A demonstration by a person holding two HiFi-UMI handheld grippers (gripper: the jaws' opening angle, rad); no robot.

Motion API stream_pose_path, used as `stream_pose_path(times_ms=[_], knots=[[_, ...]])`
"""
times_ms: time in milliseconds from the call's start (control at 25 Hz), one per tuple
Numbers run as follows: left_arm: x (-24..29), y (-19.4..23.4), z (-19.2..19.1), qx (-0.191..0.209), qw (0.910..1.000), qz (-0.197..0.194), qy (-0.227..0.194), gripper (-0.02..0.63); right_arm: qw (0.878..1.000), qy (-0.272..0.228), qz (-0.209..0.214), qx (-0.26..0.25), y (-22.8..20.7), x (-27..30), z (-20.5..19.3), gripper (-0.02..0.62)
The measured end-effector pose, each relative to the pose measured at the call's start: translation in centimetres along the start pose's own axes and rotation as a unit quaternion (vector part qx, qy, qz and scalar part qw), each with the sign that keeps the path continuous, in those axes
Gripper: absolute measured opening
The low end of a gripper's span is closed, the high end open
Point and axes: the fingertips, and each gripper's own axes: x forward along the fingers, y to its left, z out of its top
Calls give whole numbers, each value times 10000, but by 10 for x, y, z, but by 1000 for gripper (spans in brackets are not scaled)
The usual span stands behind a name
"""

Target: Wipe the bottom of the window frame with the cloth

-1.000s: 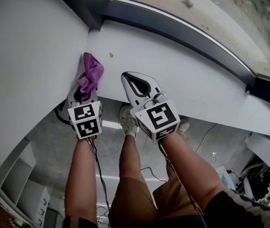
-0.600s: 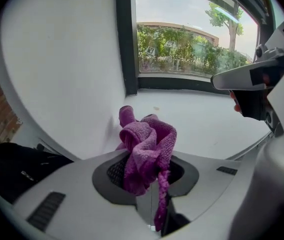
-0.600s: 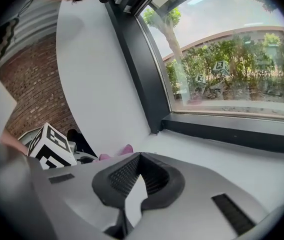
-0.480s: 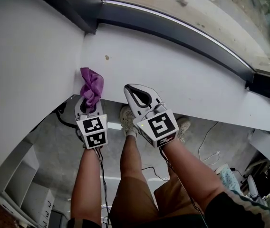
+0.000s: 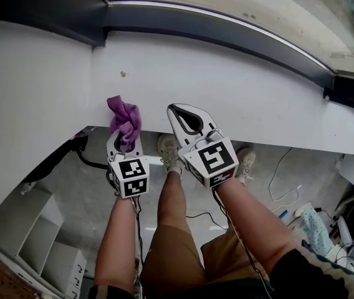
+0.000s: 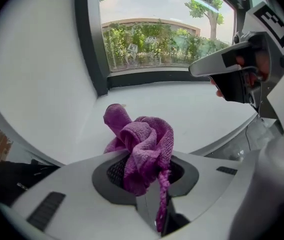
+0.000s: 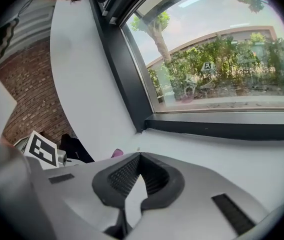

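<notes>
Pinching the purple cloth (image 6: 141, 143) in the left gripper (image 5: 123, 139), both jaws closed on its middle. Letting the bulk bunch up in a crumpled knot ahead of the jaw tips, and trailing one thin tail back down between the jaws. Hovering that knot over the near edge of the white sill (image 5: 245, 98); touching it or not, cannot tell. Facing the dark bottom rail of the window frame (image 5: 227, 28), well ahead of the left gripper across the depth of the sill and apart from the cloth. Facing also the frame's dark upright (image 6: 89, 39), ahead and to the left of this gripper, beside a white wall (image 5: 27, 86). Holding the right gripper (image 5: 178, 109) just to the right of the left one and a little further forward, over the sill's near edge. Pressing its jaw tips together on nothing, leaving only the oval hollow behind them, with white sill showing through. Pointing both grippers toward the window. Standing in pale shoes (image 5: 167, 154) on a grey floor (image 5: 71, 185), below both grippers and under the sill.
</notes>
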Motion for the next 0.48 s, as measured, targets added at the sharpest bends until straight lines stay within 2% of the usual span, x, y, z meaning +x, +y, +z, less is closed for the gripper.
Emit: stream_pose_path(times_ms=[200, 480], knots=[[8, -43, 9, 233, 9997, -60, 33, 107, 9995, -129, -183, 243, -31, -38, -13, 14], [9, -122, 27, 751, 9959, -504, -16, 107, 9979, -174, -442, 434, -70, -95, -31, 14]])
